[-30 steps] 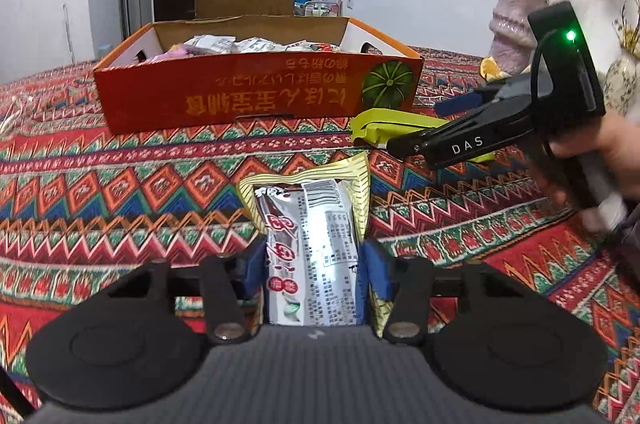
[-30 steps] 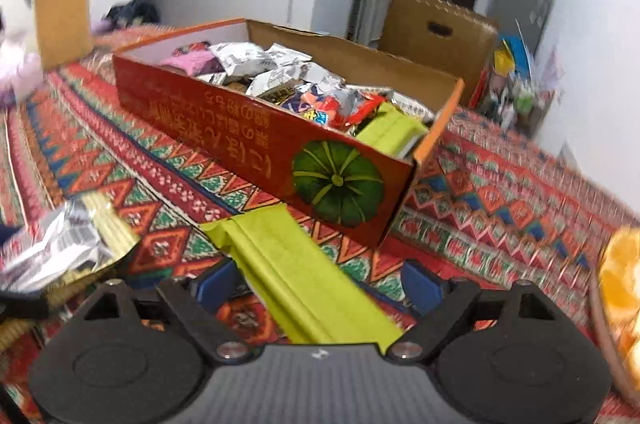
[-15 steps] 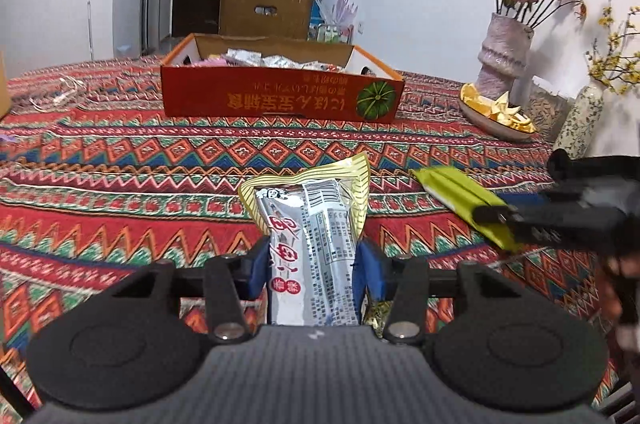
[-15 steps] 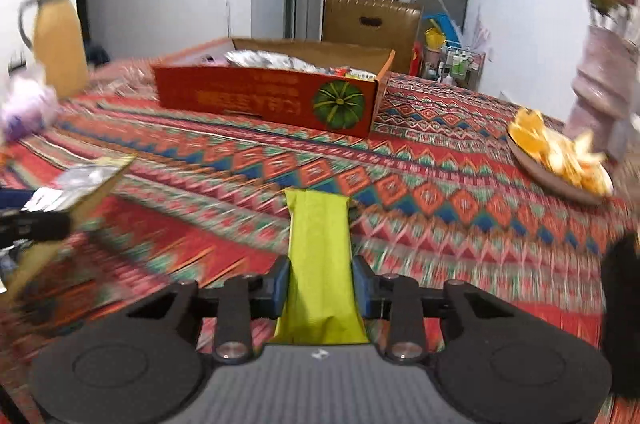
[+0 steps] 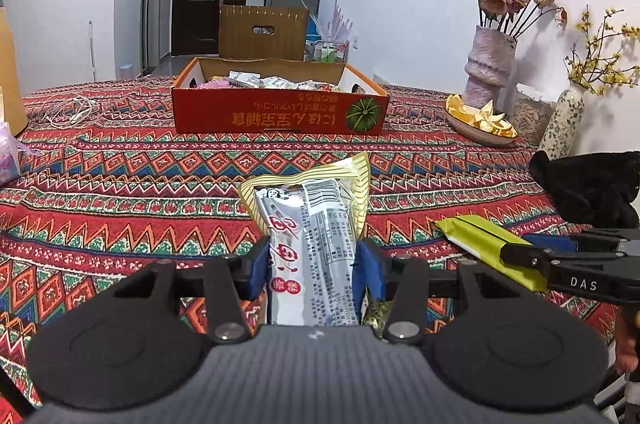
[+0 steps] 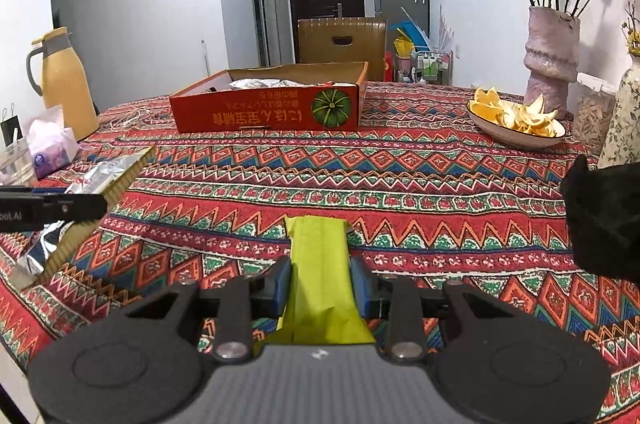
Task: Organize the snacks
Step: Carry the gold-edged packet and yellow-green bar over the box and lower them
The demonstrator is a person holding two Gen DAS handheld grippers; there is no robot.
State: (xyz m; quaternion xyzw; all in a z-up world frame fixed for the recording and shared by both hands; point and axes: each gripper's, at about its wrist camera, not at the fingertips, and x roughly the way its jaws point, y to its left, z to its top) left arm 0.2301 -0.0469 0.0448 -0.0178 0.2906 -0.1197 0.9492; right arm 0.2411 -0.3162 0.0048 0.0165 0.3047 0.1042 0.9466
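My left gripper [image 5: 312, 264] is shut on a silver snack packet with a gold edge [image 5: 316, 224], held above the patterned tablecloth [image 5: 120, 191]. My right gripper [image 6: 320, 280] is shut on a yellow-green snack packet [image 6: 318, 256]; this packet also shows at the right of the left wrist view [image 5: 480, 244]. The silver packet shows at the left of the right wrist view [image 6: 92, 183]. The orange cardboard box [image 5: 280, 115] with several snack packets inside stands far ahead on the table, and in the right wrist view [image 6: 264, 111] too.
A bowl of orange peel [image 6: 516, 123] and a pink vase with roses [image 6: 552, 63] stand at the right. A yellow jug [image 6: 64, 83] and a tissue pack [image 6: 52, 143] are at the left. A black glove [image 5: 592, 183] lies at the right edge. A white cable [image 5: 68, 107] lies far left.
Both grippers have pulled back from the box, each carrying its packet; the box now looks much farther away. The right gripper closed on the yellow-green packet.
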